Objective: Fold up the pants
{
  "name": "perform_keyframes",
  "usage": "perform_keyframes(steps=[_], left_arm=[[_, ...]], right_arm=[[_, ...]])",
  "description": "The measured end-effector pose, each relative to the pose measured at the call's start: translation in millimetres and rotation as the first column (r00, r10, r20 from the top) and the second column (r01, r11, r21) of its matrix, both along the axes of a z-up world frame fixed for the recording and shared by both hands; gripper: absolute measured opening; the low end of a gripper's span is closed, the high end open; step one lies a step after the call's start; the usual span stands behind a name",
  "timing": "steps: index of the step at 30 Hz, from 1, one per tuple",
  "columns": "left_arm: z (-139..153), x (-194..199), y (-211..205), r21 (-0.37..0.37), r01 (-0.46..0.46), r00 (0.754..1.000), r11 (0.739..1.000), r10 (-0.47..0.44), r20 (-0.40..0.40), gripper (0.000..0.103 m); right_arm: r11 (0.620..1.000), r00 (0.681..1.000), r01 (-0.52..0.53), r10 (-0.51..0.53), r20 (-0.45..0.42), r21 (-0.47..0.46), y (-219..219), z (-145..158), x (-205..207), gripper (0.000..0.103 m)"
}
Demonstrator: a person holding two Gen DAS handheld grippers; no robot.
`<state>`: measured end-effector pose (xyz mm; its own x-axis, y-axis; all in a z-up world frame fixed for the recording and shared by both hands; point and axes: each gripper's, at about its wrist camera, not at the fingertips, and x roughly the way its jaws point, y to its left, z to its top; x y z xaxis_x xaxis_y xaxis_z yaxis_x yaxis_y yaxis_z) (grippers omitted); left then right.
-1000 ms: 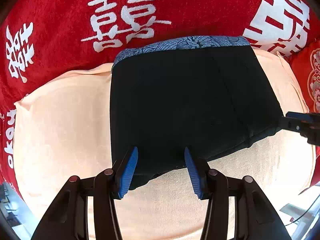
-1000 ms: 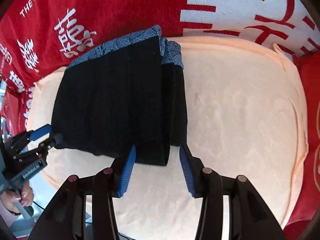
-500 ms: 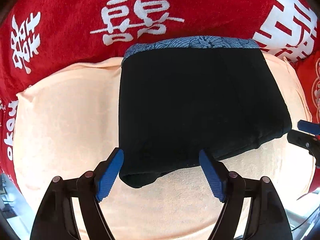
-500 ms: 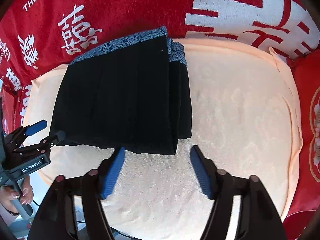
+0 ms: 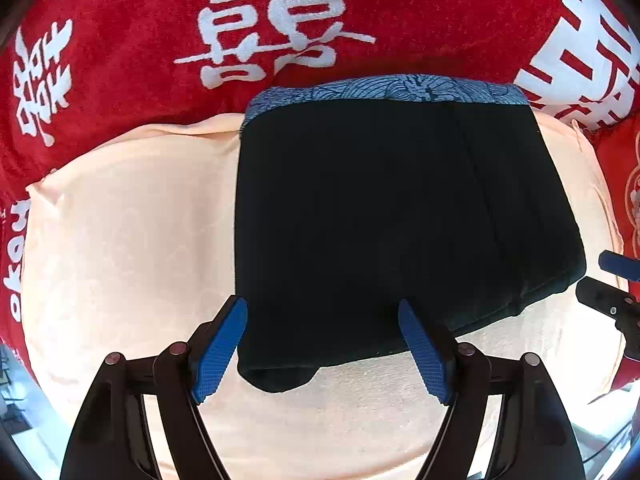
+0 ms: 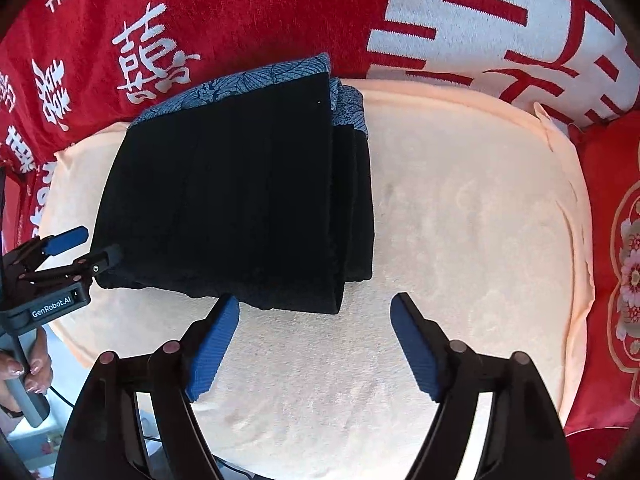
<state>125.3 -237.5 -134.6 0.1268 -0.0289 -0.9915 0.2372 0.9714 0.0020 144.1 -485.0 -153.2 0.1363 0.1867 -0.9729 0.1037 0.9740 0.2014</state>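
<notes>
A: Start at your left gripper (image 5: 322, 346). How do its jaws stand?

B: Spread wide. They have just been opening, and your blue pads (image 5: 219, 354) press on nothing. The near hem of the folded black pants (image 5: 380, 216) lies between and below them, on the cloth, not pinched.

A: And your right gripper (image 6: 314, 346)?

B: Also parted, having just opened; only bare peach towel (image 6: 460, 220) shows between its pads. The pants' near right corner lies just beyond its left finger, apart from it.

A: Where are the pants, taking the peach towel as landmark?

B: They rest flat on it as a squarish stack, on the towel's left half in the right wrist view, their far edge reaching the towel's far border. A blue patterned waistband (image 5: 384, 88) runs along that far edge. On the stack's right side, several folded layers show as stepped edges.

A: What lies outside the towel?

B: A red blanket with white characters (image 5: 280, 20) surrounds it on the far side and to the left and right. In the right wrist view your left gripper appears at the towel's left edge, close to the pants' near left corner, with your hand (image 6: 24, 372) on its handle below.
</notes>
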Motion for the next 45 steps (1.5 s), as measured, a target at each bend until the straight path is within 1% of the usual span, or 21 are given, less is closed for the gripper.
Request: perform_keyframes(steps=[10,22,29,32,35,36,39,40,42,45], left_arm=[[1,10,3,-0.009,-0.012,1.000,1.000,0.012,0.001,0.079],[2,23,22,-0.011,-0.044,0.999,0.999,0.044,0.001,0.079],[0,34,35,-0.030,-0.078,0.997,0.997,0.078,0.004,0.079],[-2,40,40,-0.062,-0.086,0.996,0.994,0.086,-0.011,0.079],[-7,45,46,-0.099,-0.088,0.996,0.991,0.085,-0.037,0.079],[-9,47,48,-0.115,-0.091,0.995,0.989,0.086,-0.051,0.079],[-19,53,55,-0.159,-0.105,0.992,0.982,0.091,-0.091,0.079],[-21,54,57,-0.167,-0.107,0.991,0.980,0.091,-0.097,0.079],[-23,57,61,-0.191,-0.110,0.990,0.975,0.092,-0.104,0.079],[-28,63,68,-0.232,-0.115,0.989,0.966,0.089,-0.121,0.079]], right_arm=[[1.000,1.000,0.000,0.000,-0.003,-0.013,-4,-1,1,0.081],[1.000,1.000,0.002,-0.002,-0.001,-0.025,-11,0,5,0.081],[0.999,1.000,0.012,-0.012,0.006,-0.041,-18,2,8,0.081],[0.999,1.000,0.022,-0.021,0.020,-0.033,-20,4,10,0.081],[0.998,0.998,0.052,-0.054,0.045,0.033,-27,8,11,0.081],[0.995,0.996,0.074,-0.078,0.050,0.073,-34,9,13,0.081],[0.978,0.990,0.125,-0.133,0.036,0.169,-49,4,19,0.081],[0.967,0.988,0.142,-0.152,0.031,0.213,-55,1,22,0.081],[0.951,0.986,0.152,-0.165,0.026,0.267,-60,-4,26,0.081],[0.940,0.988,0.143,-0.153,0.007,0.311,-62,-16,35,0.082]])
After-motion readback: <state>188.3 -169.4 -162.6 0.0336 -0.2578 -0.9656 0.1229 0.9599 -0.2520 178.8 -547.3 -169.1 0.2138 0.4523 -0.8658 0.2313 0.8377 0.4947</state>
